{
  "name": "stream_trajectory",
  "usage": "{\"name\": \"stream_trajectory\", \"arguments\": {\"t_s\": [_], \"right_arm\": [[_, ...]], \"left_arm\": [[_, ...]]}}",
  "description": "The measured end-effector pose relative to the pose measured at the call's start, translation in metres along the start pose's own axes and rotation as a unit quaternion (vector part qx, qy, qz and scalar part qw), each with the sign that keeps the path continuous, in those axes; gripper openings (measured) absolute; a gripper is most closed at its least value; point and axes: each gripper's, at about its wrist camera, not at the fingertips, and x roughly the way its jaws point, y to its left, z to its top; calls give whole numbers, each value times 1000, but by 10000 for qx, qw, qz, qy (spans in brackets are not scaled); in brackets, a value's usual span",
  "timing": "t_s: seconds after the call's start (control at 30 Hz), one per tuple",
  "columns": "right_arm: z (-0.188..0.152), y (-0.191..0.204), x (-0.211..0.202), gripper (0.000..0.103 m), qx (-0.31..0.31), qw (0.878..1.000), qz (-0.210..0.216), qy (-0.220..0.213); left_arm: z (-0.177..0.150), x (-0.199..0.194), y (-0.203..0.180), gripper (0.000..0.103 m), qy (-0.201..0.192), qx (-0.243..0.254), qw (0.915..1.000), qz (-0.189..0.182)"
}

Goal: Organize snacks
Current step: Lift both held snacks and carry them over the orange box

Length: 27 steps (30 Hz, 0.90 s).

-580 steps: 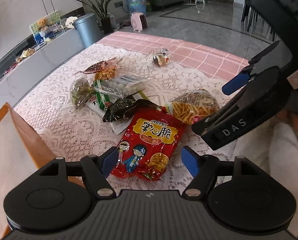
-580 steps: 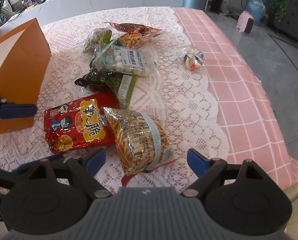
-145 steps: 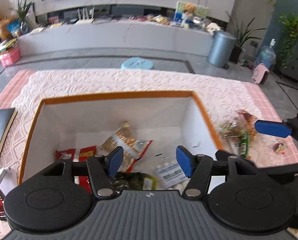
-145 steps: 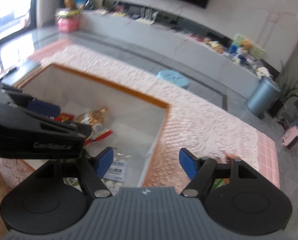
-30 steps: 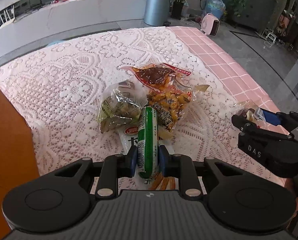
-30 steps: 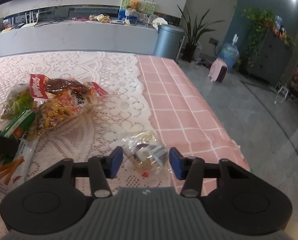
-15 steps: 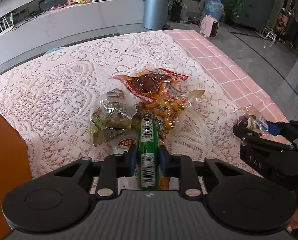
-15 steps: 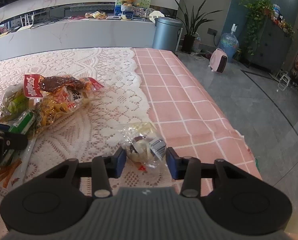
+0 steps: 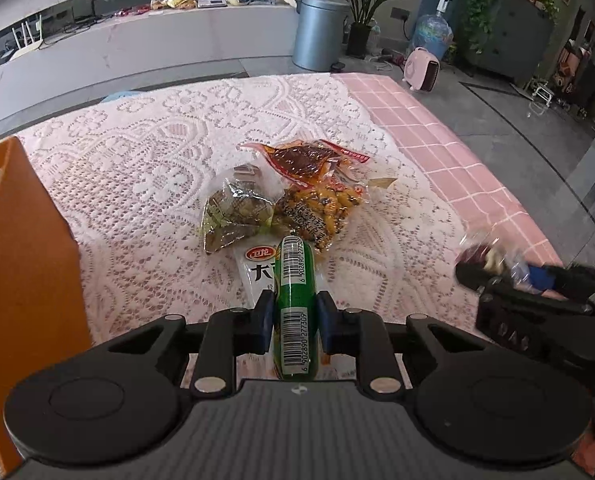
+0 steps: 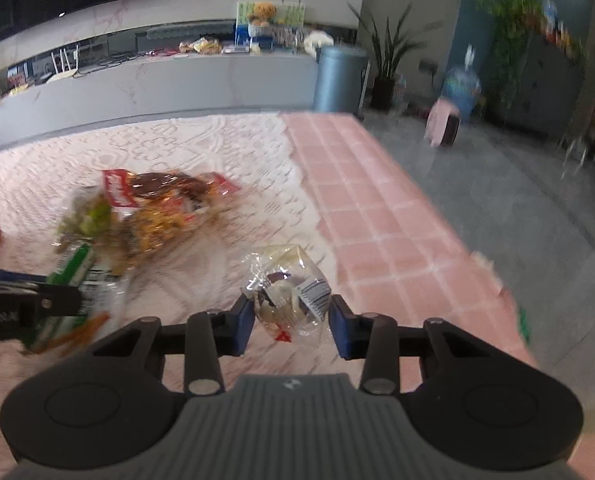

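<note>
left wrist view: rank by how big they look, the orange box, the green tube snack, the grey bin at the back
1. orange box, though cut off by the frame edge
2. green tube snack, enlarged by nearness to the camera
3. grey bin, far away, so its true size is unsure

I read the barcode digits 6 902890 277309 printed twice on the green snack tube (image 9: 295, 300). The white packet (image 9: 257, 270) under it shows a large "大".

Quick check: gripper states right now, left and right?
Left gripper: shut on the green packet.
Right gripper: jaws just closing, shut on the clear snack bag.
</note>
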Motion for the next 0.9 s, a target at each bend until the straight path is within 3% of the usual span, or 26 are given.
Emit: {"name": "stream_trajectory", "arguments": {"t_s": [0.23,0.53,0.9], "right_arm": [[-6,6,-19,38,535,9955,488,615],[-11,34,-81,37,466,9952,792,340],[-4,85,-145,37,-8,9935,1128,-114]], "left_arm": [[-3,-33,-5,24,-10,115,9999,-3],[-11,-90,-3,24,-407,84,9990,-148],[-18,-147,34,24,-794,-326,9963,66]]}}
